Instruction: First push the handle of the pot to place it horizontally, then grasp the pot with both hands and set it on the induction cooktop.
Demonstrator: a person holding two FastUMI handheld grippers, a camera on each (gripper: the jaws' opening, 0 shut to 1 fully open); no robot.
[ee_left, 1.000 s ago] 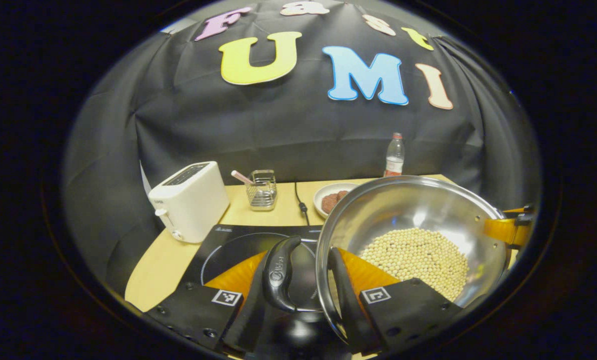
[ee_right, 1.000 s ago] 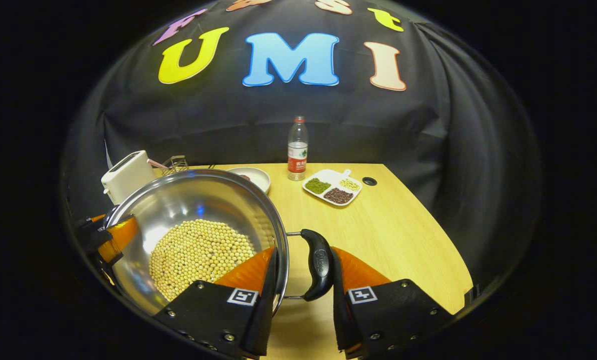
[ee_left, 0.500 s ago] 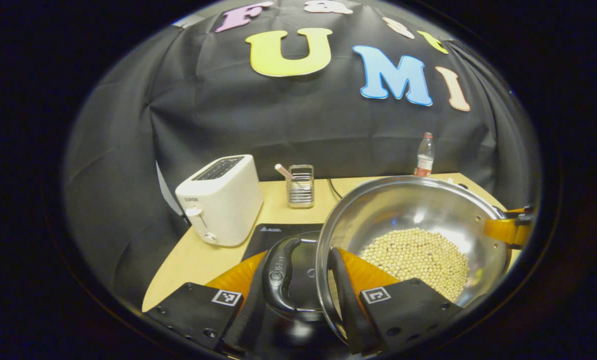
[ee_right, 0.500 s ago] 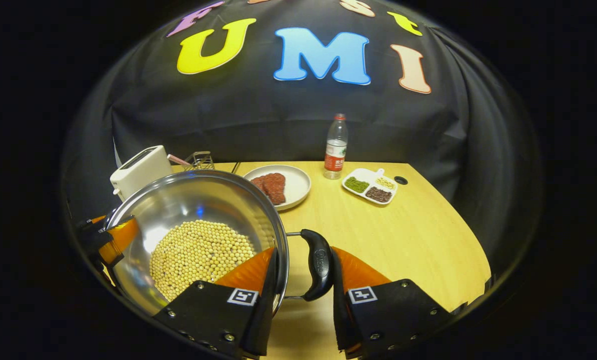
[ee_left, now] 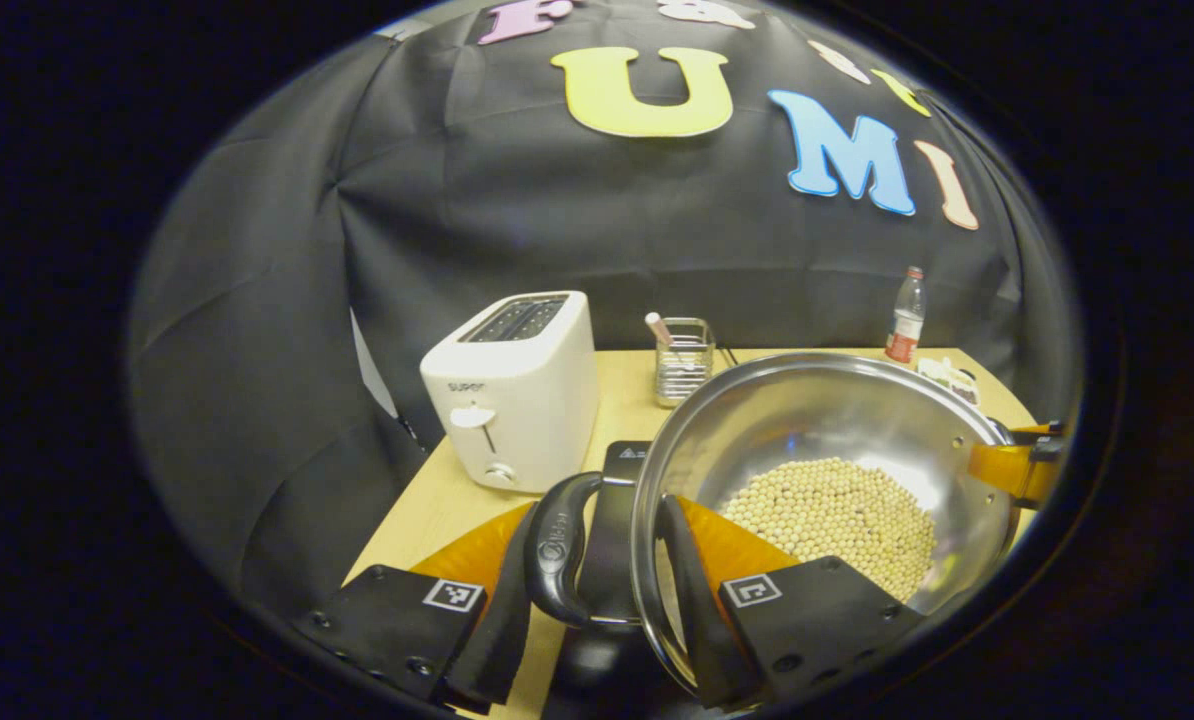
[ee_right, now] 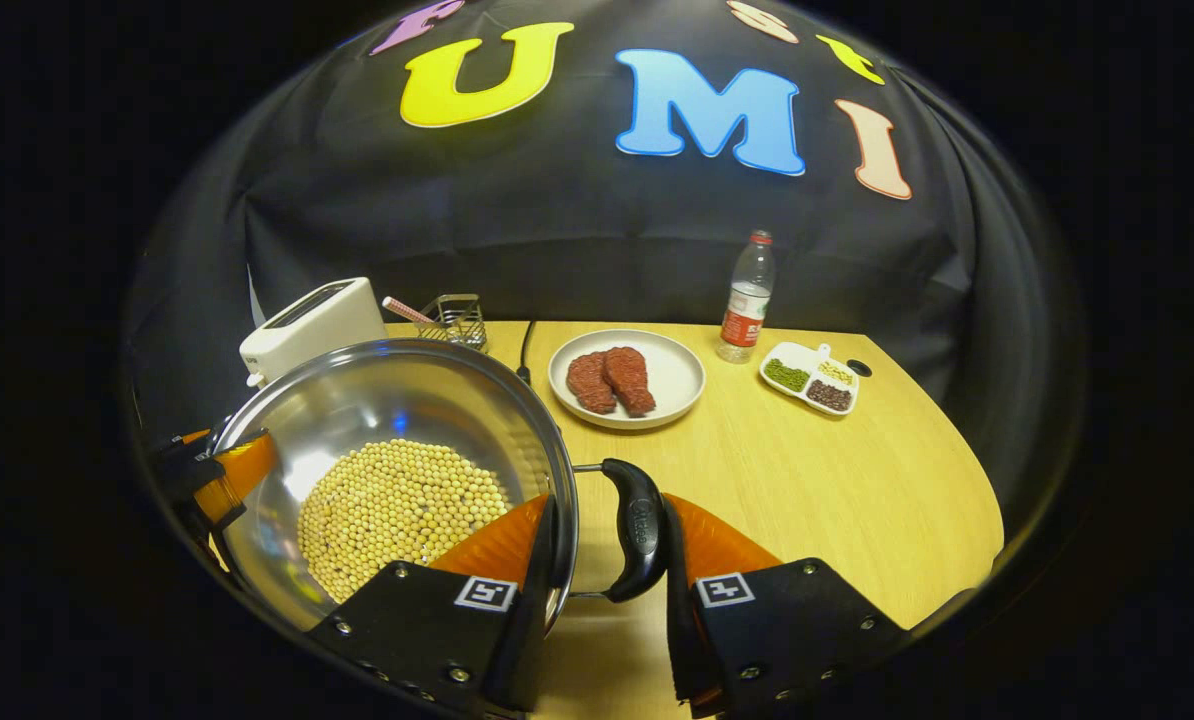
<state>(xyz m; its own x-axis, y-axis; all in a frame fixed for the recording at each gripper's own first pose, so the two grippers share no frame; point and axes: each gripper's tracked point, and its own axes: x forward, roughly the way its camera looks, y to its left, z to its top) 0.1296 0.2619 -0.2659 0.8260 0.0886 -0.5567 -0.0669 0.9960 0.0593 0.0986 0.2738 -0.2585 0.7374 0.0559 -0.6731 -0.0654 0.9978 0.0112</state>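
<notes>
The steel pot (ee_left: 837, 410) holds a layer of pale soybeans (ee_left: 832, 510) and hangs between both grippers above the table. In the left gripper view my left gripper (ee_left: 597, 600) is shut across the pot's black left handle (ee_left: 555, 548) and rim, one finger outside the handle, the other inside the wall. The black induction cooktop (ee_left: 617, 520) lies just under that handle. My right gripper (ee_right: 602, 570) clamps the opposite handle (ee_right: 639, 525) and the rim of the pot (ee_right: 387, 400) the same way. The orange far gripper (ee_left: 1017, 465) grips the other side.
A white toaster (ee_left: 512, 390) stands close on the left of the cooktop, with a wire utensil holder (ee_left: 682, 360) behind. On the wooden table (ee_right: 807, 480) sit a plate of meat (ee_right: 625, 378), a water bottle (ee_right: 745, 298) and a divided dish of beans (ee_right: 809, 375).
Both grippers have carried the pot leftward over the table. The toaster has grown nearer in the left gripper view, and the plate and dishes have slid right. Both grips are unchanged.
</notes>
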